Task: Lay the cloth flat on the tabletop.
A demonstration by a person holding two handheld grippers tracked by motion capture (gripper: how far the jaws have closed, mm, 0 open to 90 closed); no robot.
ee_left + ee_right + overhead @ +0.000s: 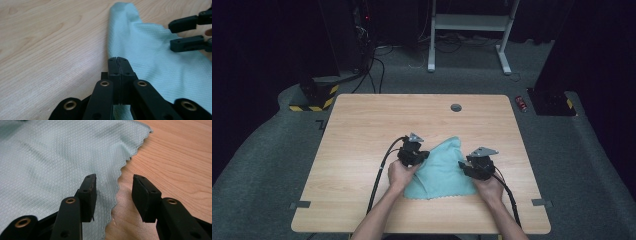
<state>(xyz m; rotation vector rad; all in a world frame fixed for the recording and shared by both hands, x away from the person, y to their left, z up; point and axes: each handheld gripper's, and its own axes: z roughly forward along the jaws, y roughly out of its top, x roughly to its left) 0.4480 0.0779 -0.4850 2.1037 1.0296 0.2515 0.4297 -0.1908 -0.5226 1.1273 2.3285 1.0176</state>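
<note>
A light teal cloth (439,170) lies crumpled on the wooden table (362,130) near its front edge, one corner pointing away from me. My left gripper (422,157) is at the cloth's left edge. In the left gripper view its jaws (117,60) are pressed together on that edge of the cloth (155,50), and a bit of fabric shows below them. My right gripper (464,167) is at the cloth's right side. In the right gripper view its jaws (113,185) stand open, astride the scalloped hem of the cloth (55,157), with no pad touching it. The left gripper view also shows the right gripper (186,32), open.
A round cable hole (456,107) sits near the table's far edge. Tape strips mark the front corners (300,204) (540,202). Beyond the table are a white desk frame (467,22), cables and a yellow-black striped base (314,97) on grey carpet.
</note>
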